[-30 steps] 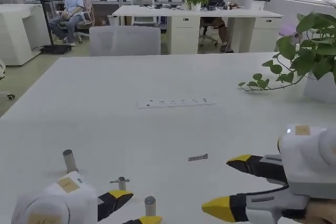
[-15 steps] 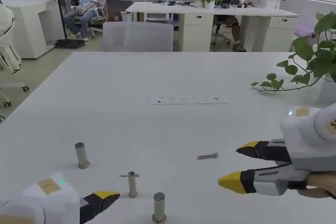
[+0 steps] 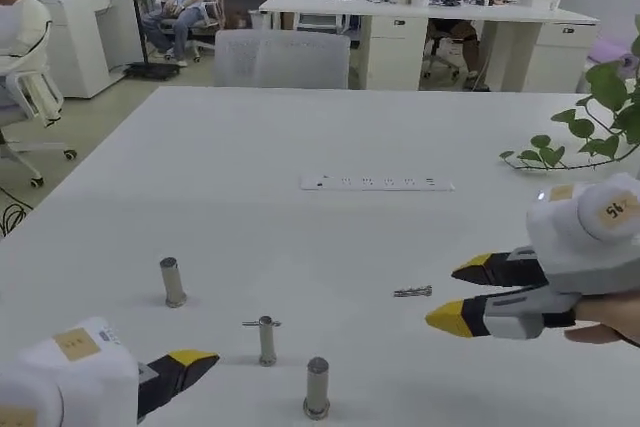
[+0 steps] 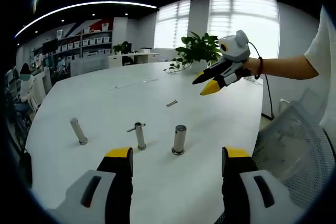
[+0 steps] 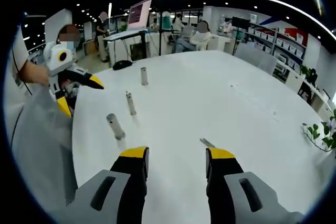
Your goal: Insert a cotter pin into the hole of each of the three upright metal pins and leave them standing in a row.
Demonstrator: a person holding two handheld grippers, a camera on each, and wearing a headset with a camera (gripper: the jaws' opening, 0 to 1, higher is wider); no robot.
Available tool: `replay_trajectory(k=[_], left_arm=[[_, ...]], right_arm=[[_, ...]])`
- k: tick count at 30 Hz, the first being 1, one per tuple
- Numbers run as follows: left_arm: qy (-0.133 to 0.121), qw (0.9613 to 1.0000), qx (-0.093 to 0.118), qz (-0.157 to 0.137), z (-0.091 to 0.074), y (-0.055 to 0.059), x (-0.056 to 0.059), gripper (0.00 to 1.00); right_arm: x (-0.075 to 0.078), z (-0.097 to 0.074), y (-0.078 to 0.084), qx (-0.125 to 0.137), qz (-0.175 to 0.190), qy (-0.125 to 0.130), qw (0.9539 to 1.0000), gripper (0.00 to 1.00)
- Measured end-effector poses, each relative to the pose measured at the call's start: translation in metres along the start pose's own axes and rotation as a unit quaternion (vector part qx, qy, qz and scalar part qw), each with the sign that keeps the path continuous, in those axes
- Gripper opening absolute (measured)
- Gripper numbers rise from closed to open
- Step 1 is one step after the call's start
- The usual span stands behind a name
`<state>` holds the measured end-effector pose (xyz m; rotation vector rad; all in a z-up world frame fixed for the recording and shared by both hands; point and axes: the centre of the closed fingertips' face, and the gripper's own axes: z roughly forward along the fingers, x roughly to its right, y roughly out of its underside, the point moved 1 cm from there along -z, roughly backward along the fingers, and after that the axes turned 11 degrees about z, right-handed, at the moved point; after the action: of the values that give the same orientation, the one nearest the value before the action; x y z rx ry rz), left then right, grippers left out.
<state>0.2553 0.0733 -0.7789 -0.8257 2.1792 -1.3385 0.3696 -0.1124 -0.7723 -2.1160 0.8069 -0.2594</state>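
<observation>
**1. left gripper** point(image 4: 177, 155): near left of the table point(image 3: 300, 147), short of the row. Jaws spread wide, holding and touching nothing.

**2. left pin** point(image 3: 172, 282): upright, farthest of the 3. No cross-piece seen.

**3. middle pin** point(image 3: 266, 344): upright, with a fitted cotter pin point(image 3: 262, 324) crossing near its top.

**4. right pin** point(image 3: 317, 387): upright, nearest, no cross-piece. All 3 are probably solid, stiff and smooth, and likely to tip on their small bases.

**5. loose cotter pin** point(image 3: 412, 292): lies flat on the table, right of the row and apart from it. Likely light, thin, stiff and slippery. Best pinched at 1 end, leaving the other free to enter a hole.

**6. right gripper** point(image 3: 450, 294): just right of the loose cotter pin, tips pointing toward it. Jaws partly open, empty, not touching it.
</observation>
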Motion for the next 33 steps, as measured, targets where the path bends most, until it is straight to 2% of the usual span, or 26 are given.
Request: replay_trajectory(k=[14,23,28,33], left_arm=[[-0.005,0.9999,0.01,-0.012,-0.003,-0.004,-0.003,0.8],[-0.004,0.9998,0.007,-0.019,-0.007,-0.001,-0.003,0.89],[-0.007,0.9997,0.01,-0.021,-0.007,-0.001,-0.003,0.92],[-0.006,0.9997,0.01,-0.022,-0.008,-0.002,-0.003,0.93]], right_arm=[[0.015,0.021,0.002,-0.054,-0.031,-0.009,0.998,0.37],[0.028,0.035,0.012,-0.104,-0.063,-0.012,0.9925,0.31],[0.031,0.041,0.014,-0.114,-0.077,-0.014,0.9903,0.29],[0.036,0.049,0.017,-0.13,-0.105,-0.014,0.9858,0.27]])
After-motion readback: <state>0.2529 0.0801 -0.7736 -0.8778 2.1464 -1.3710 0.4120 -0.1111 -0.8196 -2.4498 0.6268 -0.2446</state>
